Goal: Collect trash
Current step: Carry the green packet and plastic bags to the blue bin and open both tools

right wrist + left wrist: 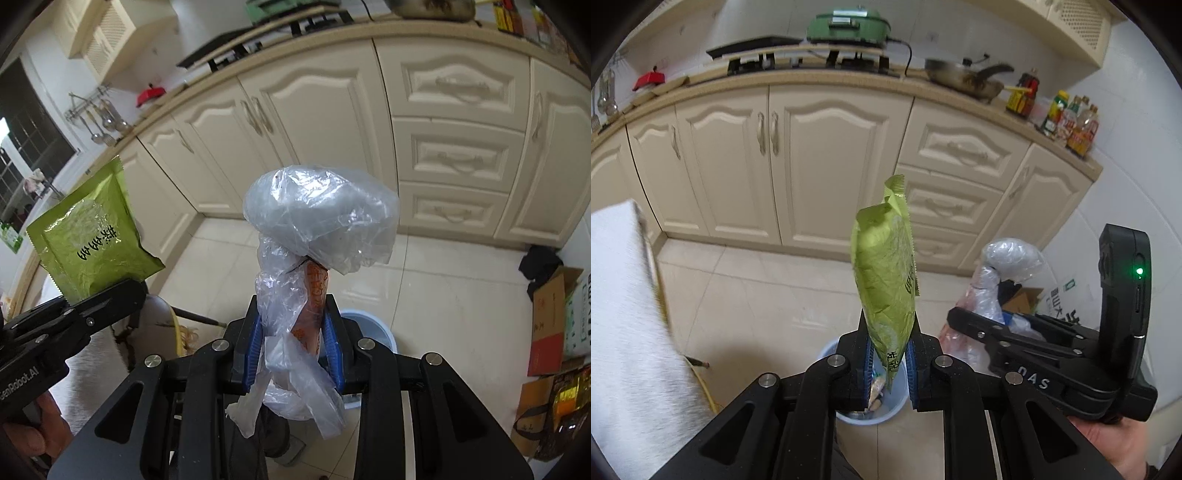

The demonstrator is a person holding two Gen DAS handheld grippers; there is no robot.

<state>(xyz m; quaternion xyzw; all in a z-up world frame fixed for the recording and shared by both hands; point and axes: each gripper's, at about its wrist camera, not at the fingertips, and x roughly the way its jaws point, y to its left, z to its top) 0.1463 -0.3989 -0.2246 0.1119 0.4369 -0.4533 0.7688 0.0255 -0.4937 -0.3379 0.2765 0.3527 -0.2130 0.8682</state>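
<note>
Left gripper (888, 363) clamped on green snack packet (884, 273), long axis upright, directly above blue bin (866, 415). Right gripper (293, 350) pinching crumpled plastic bag (321, 218), beside bin; left nearer.

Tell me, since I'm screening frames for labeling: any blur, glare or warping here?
Left wrist view: green packet sharp, white cloth at left motion-blurred, countertop bowed by the fisheye. Right wrist view: clear plastic bag carries soft highlights, floor tiles glare, cabinets curve, corners vignetted.
</note>
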